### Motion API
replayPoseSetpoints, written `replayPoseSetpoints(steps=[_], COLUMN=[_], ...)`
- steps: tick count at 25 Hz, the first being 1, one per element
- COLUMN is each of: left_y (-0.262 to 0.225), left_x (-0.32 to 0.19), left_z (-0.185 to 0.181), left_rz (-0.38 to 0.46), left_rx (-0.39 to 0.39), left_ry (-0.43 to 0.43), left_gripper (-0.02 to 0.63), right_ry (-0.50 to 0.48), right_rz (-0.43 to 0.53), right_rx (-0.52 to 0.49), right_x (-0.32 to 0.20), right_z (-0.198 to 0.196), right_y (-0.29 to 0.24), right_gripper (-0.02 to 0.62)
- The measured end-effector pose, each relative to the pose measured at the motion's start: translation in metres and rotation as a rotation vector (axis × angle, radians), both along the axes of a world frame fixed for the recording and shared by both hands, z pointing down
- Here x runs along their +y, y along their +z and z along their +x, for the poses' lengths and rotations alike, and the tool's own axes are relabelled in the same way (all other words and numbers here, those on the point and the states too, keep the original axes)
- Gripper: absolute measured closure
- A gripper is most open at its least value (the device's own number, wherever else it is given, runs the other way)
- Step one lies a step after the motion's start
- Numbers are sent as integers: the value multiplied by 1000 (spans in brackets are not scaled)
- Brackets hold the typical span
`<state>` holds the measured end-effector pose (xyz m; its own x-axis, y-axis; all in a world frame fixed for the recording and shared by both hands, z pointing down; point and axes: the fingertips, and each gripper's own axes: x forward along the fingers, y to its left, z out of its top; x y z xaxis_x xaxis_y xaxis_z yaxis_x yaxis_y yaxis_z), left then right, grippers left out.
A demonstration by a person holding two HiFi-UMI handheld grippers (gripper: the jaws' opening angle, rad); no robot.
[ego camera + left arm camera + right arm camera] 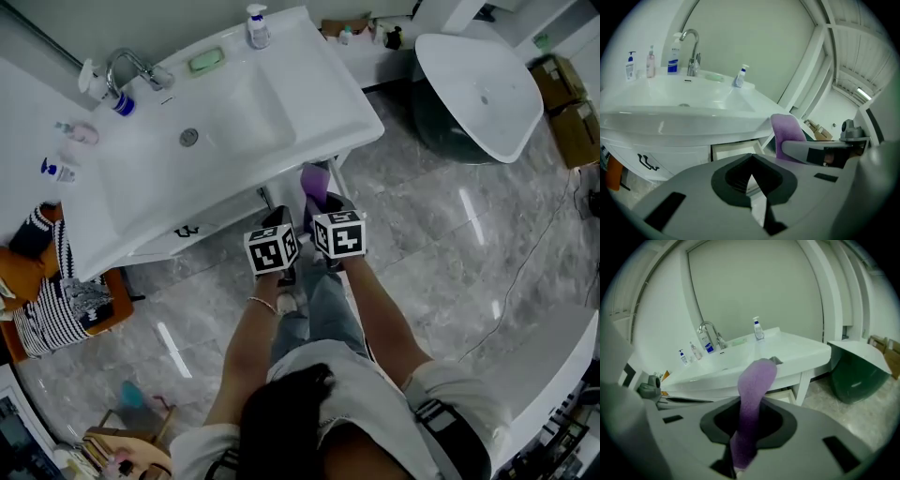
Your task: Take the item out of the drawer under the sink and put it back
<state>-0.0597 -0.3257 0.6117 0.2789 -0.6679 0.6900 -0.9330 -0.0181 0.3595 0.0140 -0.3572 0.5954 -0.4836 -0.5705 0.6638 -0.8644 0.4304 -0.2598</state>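
Observation:
A soft purple item (757,380) stands upright out of my right gripper (740,453), whose jaws are shut on its lower end. In the head view the right gripper (321,195) holds the purple item (314,181) just below the front edge of the white sink (319,112). My left gripper (279,219) hovers close beside it on the left. Its jaws (757,197) are closed together with nothing between them. The drawer (736,150) under the sink stands partly pulled out, and the purple item (786,129) rises to its right.
A faucet (131,67), a soap dish (206,60) and several bottles stand along the sink's back. A dark bin with a white lid (483,94) is to the right. A striped cloth on an orange stool (52,291) is at left. The floor is grey marble.

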Motion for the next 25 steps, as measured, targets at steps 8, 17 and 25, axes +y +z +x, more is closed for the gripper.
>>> replayPoseSetpoints(steps=[8, 17, 25], left_y=[-62, -131, -195], left_x=[1, 5, 11], left_z=[6, -6, -13], left_rz=[133, 326, 499], left_rx=[2, -43, -79], left_ry=[30, 27, 16], left_gripper=[603, 603, 603], right_ry=[-48, -69, -96], right_rz=[137, 329, 482], right_rx=[-10, -14, -23], right_x=[14, 24, 39], right_z=[-5, -17, -27], right_y=[-57, -126, -180], right_gripper=[506, 506, 506])
